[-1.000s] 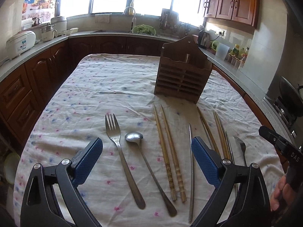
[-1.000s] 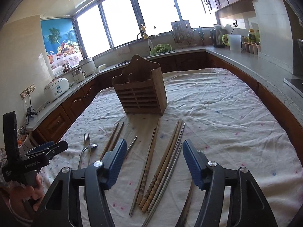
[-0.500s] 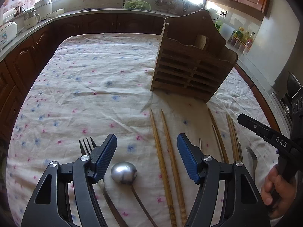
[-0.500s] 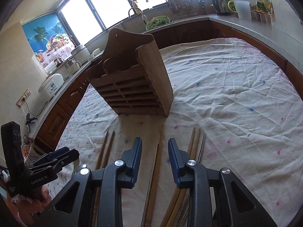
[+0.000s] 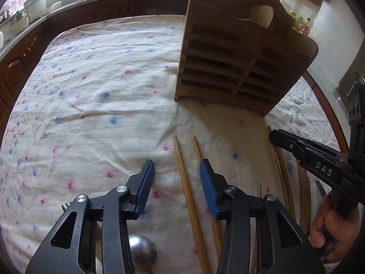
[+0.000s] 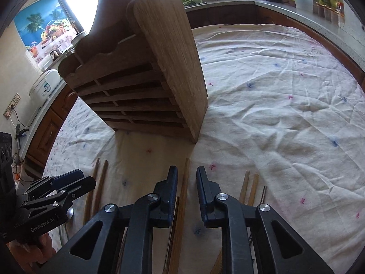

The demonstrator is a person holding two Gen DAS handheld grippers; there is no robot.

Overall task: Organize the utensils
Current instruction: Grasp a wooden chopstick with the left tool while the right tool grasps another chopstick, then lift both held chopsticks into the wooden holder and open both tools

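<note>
A slatted wooden utensil holder [image 5: 230, 68] stands on the floral tablecloth [image 5: 91, 96]; it also shows in the right wrist view [image 6: 146, 86]. My left gripper [image 5: 176, 175] is partly open, low over a pair of bamboo chopsticks [image 5: 184, 182], with one stick between its fingers. A steel spoon bowl [image 5: 142, 253] lies under its left finger. My right gripper [image 6: 187, 178] is narrowly open around a wooden chopstick [image 6: 184, 196] lying on the cloth. More chopsticks [image 6: 248, 189] lie to its right and left.
The right gripper's body [image 5: 319, 166] and a hand show at the right of the left wrist view. The left gripper [image 6: 57, 191] shows at the lower left of the right wrist view. Kitchen counters with a rice cooker [image 6: 45, 86] ring the table.
Both grippers moved forward and down toward the chopsticks and the holder. Both narrowed their jaws; the left shifted right from the spoon to the bamboo chopsticks.
</note>
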